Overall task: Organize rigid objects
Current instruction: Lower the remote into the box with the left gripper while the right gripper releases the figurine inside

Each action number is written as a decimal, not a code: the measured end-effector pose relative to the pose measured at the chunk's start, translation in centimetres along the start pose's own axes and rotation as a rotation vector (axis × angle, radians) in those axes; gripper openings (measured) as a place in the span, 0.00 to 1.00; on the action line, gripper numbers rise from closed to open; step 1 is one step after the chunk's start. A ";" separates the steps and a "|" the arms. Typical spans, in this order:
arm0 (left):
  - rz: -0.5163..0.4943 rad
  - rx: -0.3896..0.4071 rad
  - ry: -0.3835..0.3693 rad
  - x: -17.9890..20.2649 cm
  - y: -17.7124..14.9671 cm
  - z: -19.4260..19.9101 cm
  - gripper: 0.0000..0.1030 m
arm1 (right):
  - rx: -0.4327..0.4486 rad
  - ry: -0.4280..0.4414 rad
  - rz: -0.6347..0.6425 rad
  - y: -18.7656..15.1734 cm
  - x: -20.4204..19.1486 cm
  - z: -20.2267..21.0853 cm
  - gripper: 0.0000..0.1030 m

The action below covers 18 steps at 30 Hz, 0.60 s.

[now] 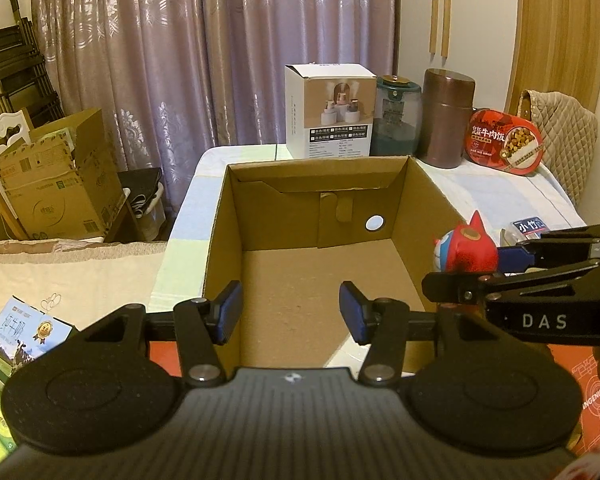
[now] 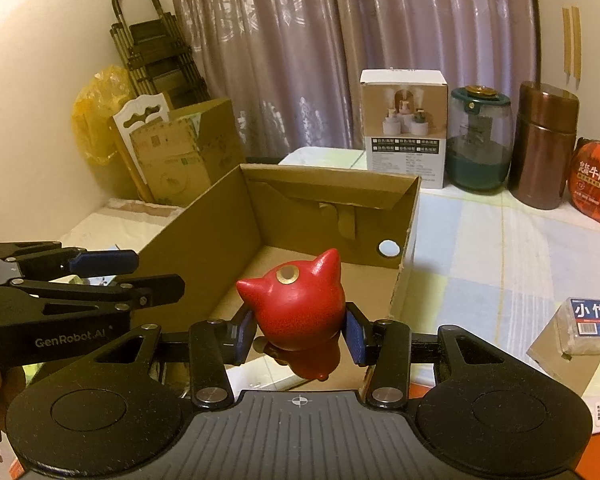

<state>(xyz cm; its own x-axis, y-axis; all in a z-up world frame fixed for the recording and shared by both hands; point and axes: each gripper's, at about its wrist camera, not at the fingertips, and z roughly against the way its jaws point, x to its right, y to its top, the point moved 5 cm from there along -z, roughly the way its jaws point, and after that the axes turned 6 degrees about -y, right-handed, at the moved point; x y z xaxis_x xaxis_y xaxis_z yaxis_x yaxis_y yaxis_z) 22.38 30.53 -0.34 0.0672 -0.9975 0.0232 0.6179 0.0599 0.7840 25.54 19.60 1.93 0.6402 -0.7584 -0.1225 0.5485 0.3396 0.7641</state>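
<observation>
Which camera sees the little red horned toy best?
The right wrist view: the red toy fills the middle, held between the right gripper pads. The left wrist view shows only part of the red toy, beside the cardboard box.

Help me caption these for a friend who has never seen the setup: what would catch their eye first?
First, the red horned figurine, clamped between the right gripper pads just above the near edge of the open cardboard box. The box itself fills the middle of the table, with nothing visible inside it. The left gripper hovers open over its near side.
</observation>
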 end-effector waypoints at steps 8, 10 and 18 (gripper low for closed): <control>0.002 -0.005 -0.002 0.1 -0.1 0.0 0.47 | 0.001 -0.010 0.010 -0.1 0.0 0.0 0.42; 0.002 -0.004 -0.003 0.1 -0.1 0.0 0.47 | 0.002 -0.015 0.011 -0.1 0.1 0.0 0.42; 0.004 -0.003 -0.004 0.1 -0.1 -0.1 0.47 | -0.003 -0.029 0.012 -0.2 0.4 0.0 0.42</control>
<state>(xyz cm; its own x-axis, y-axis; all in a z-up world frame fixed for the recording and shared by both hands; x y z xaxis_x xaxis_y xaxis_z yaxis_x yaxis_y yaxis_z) 22.41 30.40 -0.44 0.0665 -0.9974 0.0288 0.6199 0.0639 0.7821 25.73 19.25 1.75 0.6310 -0.7699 -0.0947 0.5423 0.3505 0.7636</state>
